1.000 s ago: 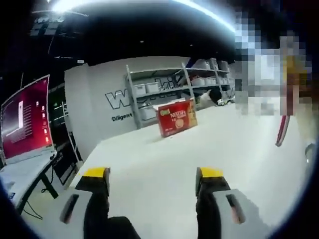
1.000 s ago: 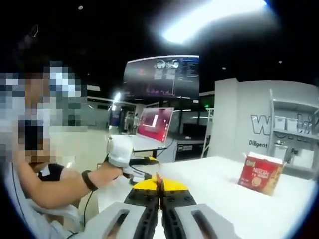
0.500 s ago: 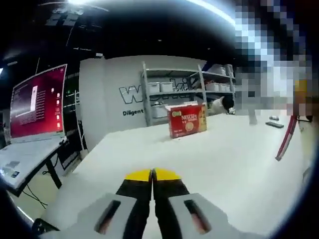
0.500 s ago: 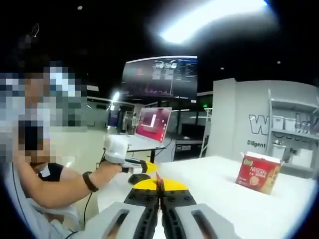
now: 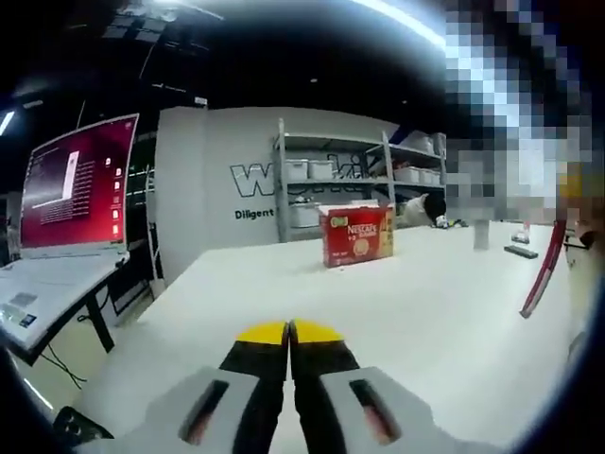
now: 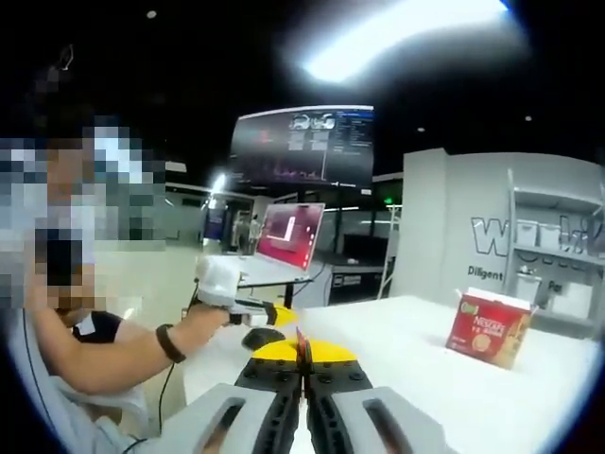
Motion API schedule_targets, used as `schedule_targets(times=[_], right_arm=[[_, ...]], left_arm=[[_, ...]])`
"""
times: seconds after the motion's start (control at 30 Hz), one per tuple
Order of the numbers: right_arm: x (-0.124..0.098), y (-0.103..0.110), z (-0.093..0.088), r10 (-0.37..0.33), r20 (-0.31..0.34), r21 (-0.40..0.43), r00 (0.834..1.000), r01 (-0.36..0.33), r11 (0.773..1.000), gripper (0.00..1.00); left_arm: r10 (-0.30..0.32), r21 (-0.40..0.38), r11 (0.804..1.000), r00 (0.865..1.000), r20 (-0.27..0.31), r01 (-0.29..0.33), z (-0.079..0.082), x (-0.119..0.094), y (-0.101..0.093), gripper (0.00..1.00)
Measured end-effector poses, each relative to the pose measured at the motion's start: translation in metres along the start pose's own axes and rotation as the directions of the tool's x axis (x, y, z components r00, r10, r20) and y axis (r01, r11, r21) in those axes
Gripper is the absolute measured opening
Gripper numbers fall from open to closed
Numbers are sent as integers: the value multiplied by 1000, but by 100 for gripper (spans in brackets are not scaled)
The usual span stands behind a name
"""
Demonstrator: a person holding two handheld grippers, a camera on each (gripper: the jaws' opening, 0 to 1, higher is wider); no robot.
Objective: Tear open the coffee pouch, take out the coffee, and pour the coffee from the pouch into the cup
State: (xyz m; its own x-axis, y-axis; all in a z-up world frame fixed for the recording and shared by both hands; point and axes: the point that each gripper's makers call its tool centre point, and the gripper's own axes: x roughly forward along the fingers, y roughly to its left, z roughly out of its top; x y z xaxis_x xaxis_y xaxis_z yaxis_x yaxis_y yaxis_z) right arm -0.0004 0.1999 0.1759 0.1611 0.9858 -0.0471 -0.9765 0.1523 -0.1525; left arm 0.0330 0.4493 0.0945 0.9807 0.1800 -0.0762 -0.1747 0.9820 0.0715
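A red cardboard coffee box with printed lettering is standing upright near the far edge of the white desk. Left gripper and right gripper are both hovering with jaws pressed together, holding nothing, over bare desk surface.

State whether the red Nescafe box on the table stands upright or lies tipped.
Upright: the Nescafe box rests on its base on the white table.

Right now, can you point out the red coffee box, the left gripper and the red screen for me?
red coffee box (image 5: pixel 357 235), left gripper view, on its front face.
left gripper (image 5: pixel 288 333), left gripper view, between its yellow tips.
red screen (image 5: pixel 76 187), left gripper view, on the display's middle.
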Motion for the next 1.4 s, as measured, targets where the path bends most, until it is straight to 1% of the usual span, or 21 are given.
schedule_targets(times=[0.03, 0.07, 0.13, 0.17, 0.23, 0.3, 0.37, 0.5, 0.6, 0.63, 0.7, 0.8, 0.9, 0.97, 1.0, 1.17, 1.2, 1.27, 1.3, 1.33, 1.4], right_arm=[[0, 0, 0, 0, 0, 0, 1000, 0, 1000, 1], [0, 0, 0, 0, 0, 1, 1000, 0, 1000, 1], [0, 0, -1, -1, -1, 0, 1000, 1, 1000, 1], [0, 0, -1, -1, -1, 1, 1000, 1, 1000, 1], [-1, 0, -1, -2, -1, 2, 1000, 2, 1000, 1], [-2, 0, -1, -2, 0, 4, 1000, 2, 1000, 1], [-3, 0, -1, -3, 1, 4, 1000, 3, 1000, 1], [-4, 0, 0, -5, 4, 1, 1000, 5, 1000, 1], [-5, -1, 0, -7, 4, 3, 1000, 7, 1000, 1], [-5, -1, -1, -8, 4, 3, 1000, 8, 1000, 1], [-5, -2, -1, -9, 2, 5, 1000, 9, 1000, 1], [-6, -2, -3, -10, 2, 7, 1000, 10, 1000, 1], [-6, -4, -4, -12, 1, 8, 1000, 12, 1000, 1], [-7, -5, -3, -11, 6, 7, 1000, 11, 1000, 1], [-7, -5, -4, -11, 6, 7, 1000, 11, 1000, 1], [-8, -5, -4, -9, 9, 11, 1000, 9, 1000, 1], [-9, -6, -5, -6, 9, 15, 1000, 6, 1000, 1], [-10, -6, -6, 0, 12, 19, 1000, 0, 1000, 1], [-11, -3, -5, 20, 21, 20, 1000, -20, 1000, 1], [-13, 3, 0, 64, 53, 17, 997, -65, 998, 1], [-18, 5, 2, 94, 66, 28, 993, -96, 995, 1]], left_arm=[[3, 38, 999, 1000, 22, -4, 3, 1, 3, 7], [33, 91, 995, 998, 61, -39, 8, 2, 8, 18], [32, 96, 995, 998, 55, -37, 5, 8, 10, 51], [33, 95, 995, 998, 55, -38, 4, 10, 12, 59], [36, 91, 995, 998, 59, -41, 7, 8, 11, 70], [37, 83, 996, 997, 63, -43, 8, 8, 11, 77], [48, 71, 996, 996, 79, -54, 10, 9, 13, 90], [44, 69, 996, 996, 73, -49, 10, 10, 11, 92], [36, 73, 997, 997, 63, -40, 8, 10, 8, 91], [29, 75, 997, 998, 54, -33, 6, 10, 6, 87], [35, 96, 995, 998, 51, -40, 6, 8, 5, 75], [-5, 85, 996, 1000, 22, 3, 2, 7, -3, 45], [-20, 89, 996, 999, 32, 18, 5, 4, -8, 20], [-32, 105, 994, 999, 37, 28, 8, 2, -13, 13], [-34, 107, 994, 999, 39, 30, 9, 1, -14, 4], [-73, 55, 996, 997, 23, 72, 9, -1, -22, 3], [-126, -6, 992, 992, 26, 127, 11, -2, -33, 3], [-230, -24, 973, 973, 27, 230, 14, -2, -52, 3], [-288, -31, 957, 957, 32, 289, 16, -2, -63, 3], [-336, -62, 940, 942, 6, 336, 14, -3, -74, 3], [-388, -63, 920, 922, 0, 387, 17, -4, -86, 3]])
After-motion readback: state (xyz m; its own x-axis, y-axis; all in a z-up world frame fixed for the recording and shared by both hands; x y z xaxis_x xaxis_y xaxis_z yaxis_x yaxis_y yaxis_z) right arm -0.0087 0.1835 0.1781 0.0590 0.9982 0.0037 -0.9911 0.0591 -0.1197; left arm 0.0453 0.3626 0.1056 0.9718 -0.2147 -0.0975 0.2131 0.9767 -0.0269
